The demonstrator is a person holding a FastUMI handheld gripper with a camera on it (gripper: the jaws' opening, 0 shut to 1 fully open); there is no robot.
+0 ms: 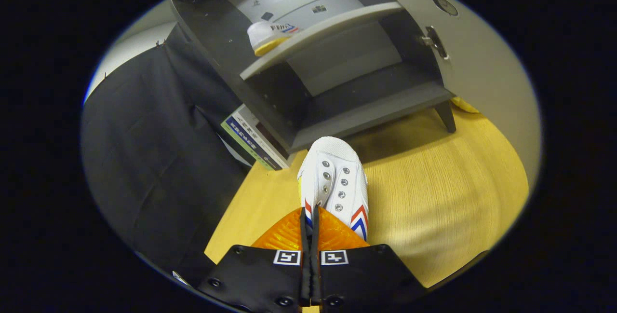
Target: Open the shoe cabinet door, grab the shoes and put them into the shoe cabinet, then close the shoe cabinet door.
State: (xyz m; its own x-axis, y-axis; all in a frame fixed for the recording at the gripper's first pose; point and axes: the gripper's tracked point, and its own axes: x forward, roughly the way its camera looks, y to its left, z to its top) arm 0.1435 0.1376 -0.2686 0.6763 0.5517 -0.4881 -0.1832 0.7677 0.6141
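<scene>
Pinching the white shoe point(336, 178) tight in our jaws, we are carrying it toward the open cabinet point(337, 81), and next we need to lift it onto a shelf point(371, 105).

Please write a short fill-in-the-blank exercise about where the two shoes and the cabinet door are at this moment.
1. The dark shoe cabinet's grey door stands ____.
2. One white canvas shoe lies on the cabinet's ____ shelf.
3. The gripper is shut on the ____ white shoe, held in front of the cabinet.

Missing words: open; upper; second
</scene>
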